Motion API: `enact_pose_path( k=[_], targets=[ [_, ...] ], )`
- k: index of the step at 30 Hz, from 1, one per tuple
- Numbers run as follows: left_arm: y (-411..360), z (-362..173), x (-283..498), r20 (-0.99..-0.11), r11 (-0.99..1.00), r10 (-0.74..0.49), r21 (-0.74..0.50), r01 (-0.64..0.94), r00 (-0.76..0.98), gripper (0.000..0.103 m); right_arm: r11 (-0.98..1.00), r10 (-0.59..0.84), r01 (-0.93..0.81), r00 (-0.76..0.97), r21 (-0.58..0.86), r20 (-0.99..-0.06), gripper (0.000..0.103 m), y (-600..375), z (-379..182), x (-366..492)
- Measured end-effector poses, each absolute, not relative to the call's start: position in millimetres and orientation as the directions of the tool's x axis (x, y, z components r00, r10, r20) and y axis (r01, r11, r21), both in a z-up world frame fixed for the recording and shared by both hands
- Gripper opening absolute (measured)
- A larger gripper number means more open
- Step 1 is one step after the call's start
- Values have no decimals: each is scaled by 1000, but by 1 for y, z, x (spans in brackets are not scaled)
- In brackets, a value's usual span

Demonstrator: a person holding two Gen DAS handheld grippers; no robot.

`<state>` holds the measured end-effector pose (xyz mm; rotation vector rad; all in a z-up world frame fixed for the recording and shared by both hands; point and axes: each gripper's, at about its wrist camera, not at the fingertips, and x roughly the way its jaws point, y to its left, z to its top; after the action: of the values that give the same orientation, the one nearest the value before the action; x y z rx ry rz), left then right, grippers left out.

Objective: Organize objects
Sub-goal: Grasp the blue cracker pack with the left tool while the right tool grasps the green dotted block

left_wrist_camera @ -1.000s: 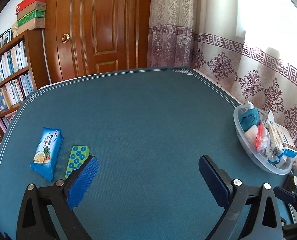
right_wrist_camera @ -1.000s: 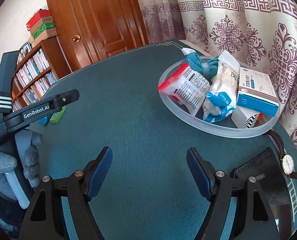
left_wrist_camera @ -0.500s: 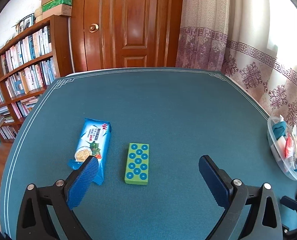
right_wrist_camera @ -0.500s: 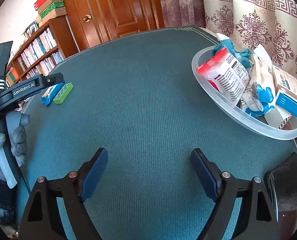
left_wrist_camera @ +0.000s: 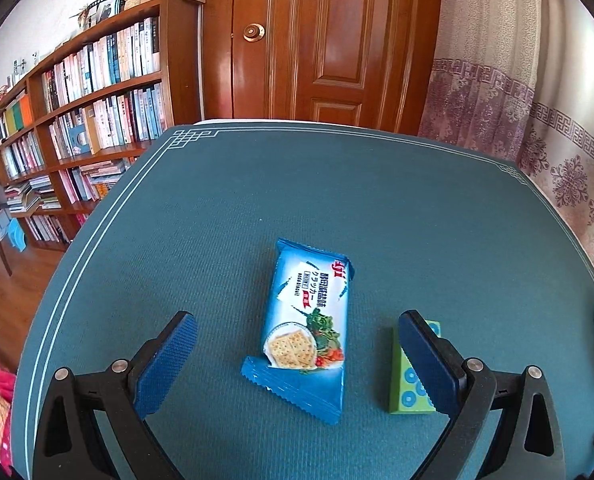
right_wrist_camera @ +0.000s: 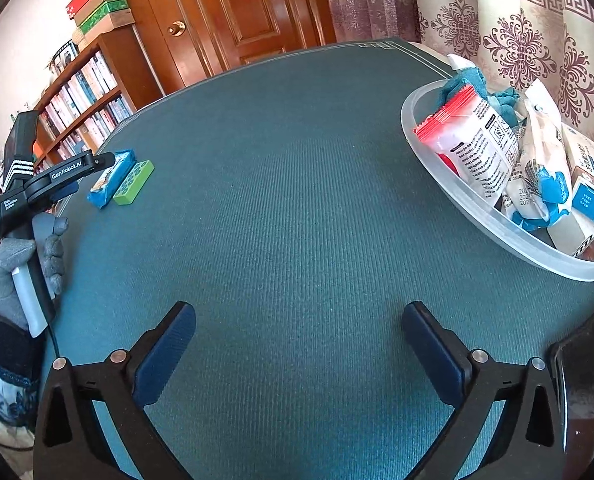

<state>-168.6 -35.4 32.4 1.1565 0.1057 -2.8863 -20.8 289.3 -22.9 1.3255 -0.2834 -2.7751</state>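
On the teal table mat (left_wrist_camera: 377,208) a blue cracker packet (left_wrist_camera: 307,324) was seen lying flat between the wide-spread jaws of the left gripper (left_wrist_camera: 297,356), touched by neither pad. Its wrapper was printed with white Chinese and Japanese characters, the small words "soda biscuit", a red logo at the top corner, and a picture of square crackers with vegetables. Just beside it, on the right, a green block with blue dots (left_wrist_camera: 411,384) was lying, partly hidden behind the right-hand finger of that gripper; whether the pad touched it could not be told.

From the right wrist view the same packet (right_wrist_camera: 107,184) and green block (right_wrist_camera: 133,182) were seen side by side near the far left edge of the mat, with the left gripper's body above them marked "GenRobot.AI" in white. Smaller white lettering on its handle could not be read. The handle was held by a grey-gloved hand (right_wrist_camera: 15,264).

The right gripper (right_wrist_camera: 299,344) was opening over bare mat, its jaws far apart with nothing between them.

At the right edge a clear plastic basin (right_wrist_camera: 473,204) was filled with a red-edged white sachet (right_wrist_camera: 469,140) bearing small black print too fine to read, a teal cloth (right_wrist_camera: 467,82), a white and blue pouch (right_wrist_camera: 537,168) and a white and blue box (right_wrist_camera: 589,176).
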Motion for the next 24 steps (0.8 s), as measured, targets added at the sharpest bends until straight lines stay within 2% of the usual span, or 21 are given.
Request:
enact_pose_path(
  k=[2, 6, 9, 14, 18, 24],
  targets=[
    [-38, 28, -174, -707, -997, -11, -47, 62, -707, 101, -987, -102, -33, -627, 157, -772, 103, 284, -24, -21],
    [-37, 22, -181, -734, -997, 10, -56, 46, -679, 93, -993, -71, -26, -622, 111, -780, 103, 276, -25, -23],
    [-36, 16, -185, -763, -998, 20, -58, 38, -646, 78, -993, -85, -11, -619, 117, -781, 103, 272, -25, -25],
    [-36, 18, -184, -751, -998, 27, -59, 26, -659, 66, -993, -95, 0, -617, 121, -781, 103, 267, -24, -30],
    [-38, 19, -182, -739, -997, 49, -72, 7, -672, 46, -989, -126, 16, -611, 147, -782, 103, 261, -23, -41],
    [-43, 22, -176, -722, -994, 86, -112, -7, -687, 44, -982, -182, 76, -607, 171, -774, 102, 236, -16, -64]
  ],
)
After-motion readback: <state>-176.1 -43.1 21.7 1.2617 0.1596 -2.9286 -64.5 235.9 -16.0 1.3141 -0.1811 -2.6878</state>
